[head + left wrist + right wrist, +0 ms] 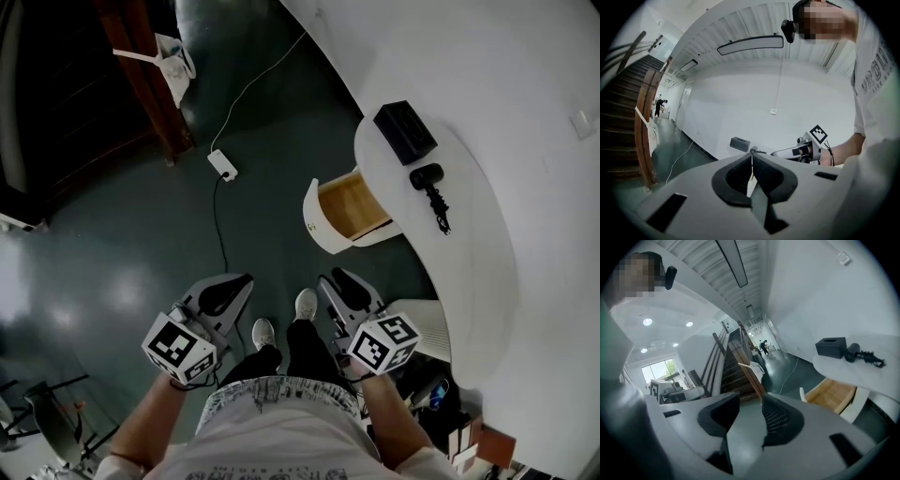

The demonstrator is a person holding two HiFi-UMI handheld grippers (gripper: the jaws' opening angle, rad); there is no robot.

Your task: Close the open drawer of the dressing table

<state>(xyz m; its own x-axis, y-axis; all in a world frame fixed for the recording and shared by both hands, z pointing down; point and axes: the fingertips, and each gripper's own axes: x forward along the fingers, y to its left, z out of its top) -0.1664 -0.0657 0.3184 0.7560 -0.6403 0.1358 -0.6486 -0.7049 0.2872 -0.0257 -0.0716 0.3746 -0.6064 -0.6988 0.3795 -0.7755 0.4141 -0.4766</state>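
The white dressing table [487, 234] curves along the right of the head view. Its drawer [349, 204] stands pulled out, showing a bare wooden inside behind a white rounded front [317, 217]. The same drawer [834, 393] lies ahead and to the right in the right gripper view. My right gripper [337, 279] [750, 401] is open with nothing between its jaws, and hovers short of the drawer front. My left gripper [234, 283] [751, 157] is shut on nothing, further left over the floor.
A black box [405, 131] and a black corded hair tool [429, 186] lie on the tabletop. A white power strip [222, 165] with its cable lies on the dark floor. A wooden stair post [150, 84] stands at far left. My shoes [306, 303] point toward the drawer.
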